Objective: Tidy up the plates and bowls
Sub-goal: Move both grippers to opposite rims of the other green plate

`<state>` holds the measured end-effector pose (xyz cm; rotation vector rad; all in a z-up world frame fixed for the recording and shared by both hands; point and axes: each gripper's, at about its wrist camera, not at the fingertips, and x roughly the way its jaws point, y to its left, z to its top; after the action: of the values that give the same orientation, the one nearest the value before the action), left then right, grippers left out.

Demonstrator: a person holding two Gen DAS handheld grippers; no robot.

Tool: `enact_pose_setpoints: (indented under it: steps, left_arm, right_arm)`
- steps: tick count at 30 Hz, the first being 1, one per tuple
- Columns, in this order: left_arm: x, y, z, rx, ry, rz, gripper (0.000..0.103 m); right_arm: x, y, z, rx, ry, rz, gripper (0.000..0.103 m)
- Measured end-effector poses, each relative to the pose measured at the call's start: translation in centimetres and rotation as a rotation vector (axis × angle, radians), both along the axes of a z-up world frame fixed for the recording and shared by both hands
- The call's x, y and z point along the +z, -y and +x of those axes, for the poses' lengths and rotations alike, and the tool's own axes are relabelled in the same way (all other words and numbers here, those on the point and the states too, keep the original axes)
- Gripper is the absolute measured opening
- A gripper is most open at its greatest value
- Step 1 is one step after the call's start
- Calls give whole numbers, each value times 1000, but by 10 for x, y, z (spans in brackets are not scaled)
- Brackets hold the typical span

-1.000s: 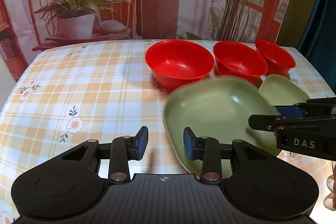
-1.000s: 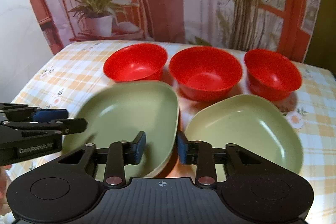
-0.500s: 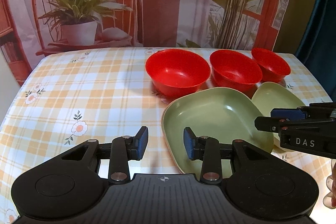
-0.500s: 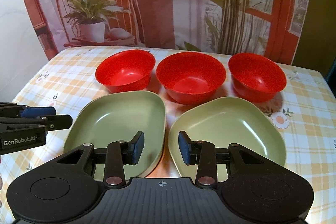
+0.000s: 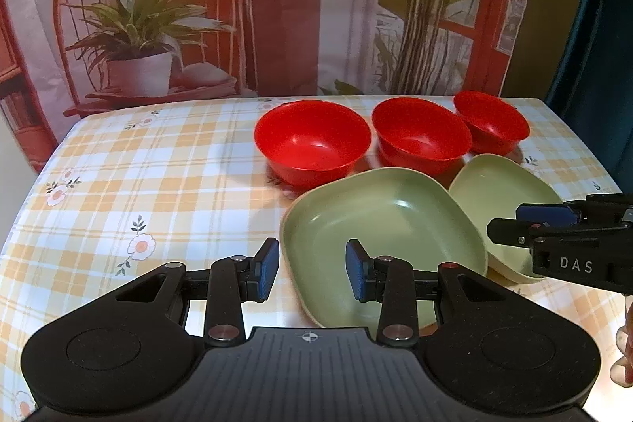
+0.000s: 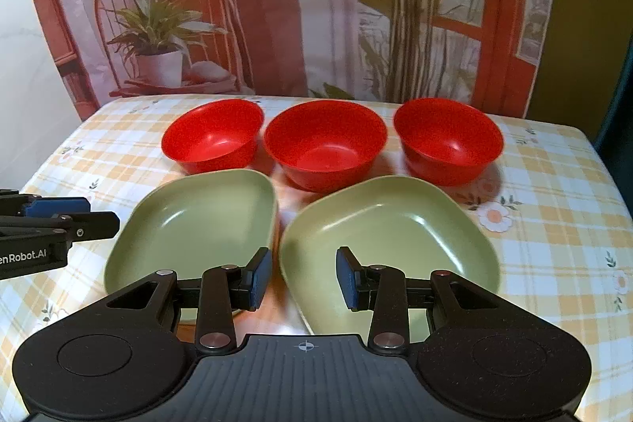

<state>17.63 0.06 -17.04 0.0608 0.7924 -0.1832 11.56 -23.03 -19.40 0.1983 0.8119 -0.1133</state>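
Plates and bowls sit in two rows on the checked tablecloth (image 6: 554,176): three red bowls along the far row, two green plates along the near one. In the right wrist view the left green plate (image 6: 198,220) and the right green plate (image 6: 391,232) lie just beside each other with a narrow strip of cloth between. The left red bowl (image 6: 215,137), middle red bowl (image 6: 324,141) and right red bowl (image 6: 449,139) stand close together behind them.

Both tongs are parted and hold nothing. The left gripper (image 5: 310,273) hangs at the left plate's near left rim; the right gripper (image 6: 304,277) is above the gap between the plates.

The ware looks like light, stiff, glossy plastic, so probably hard to break but slippery. The raised rim seems the best hold, one finger inside and one outside; a shallow pinch could let a plate tilt or slide.
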Motion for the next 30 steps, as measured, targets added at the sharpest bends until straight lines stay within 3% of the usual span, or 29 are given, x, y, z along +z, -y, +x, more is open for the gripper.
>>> enact_pose_setpoints:
  steps: [20, 30]
  left_arm:
    - [-3, 45, -4, -56, -14, -14, 39]
    - [-9, 70, 3, -97, -31, -19, 39]
  right_arm:
    - [-7, 60, -43, -76, 5, -26, 34]
    - [-25, 86, -68, -135, -21, -3, 35]
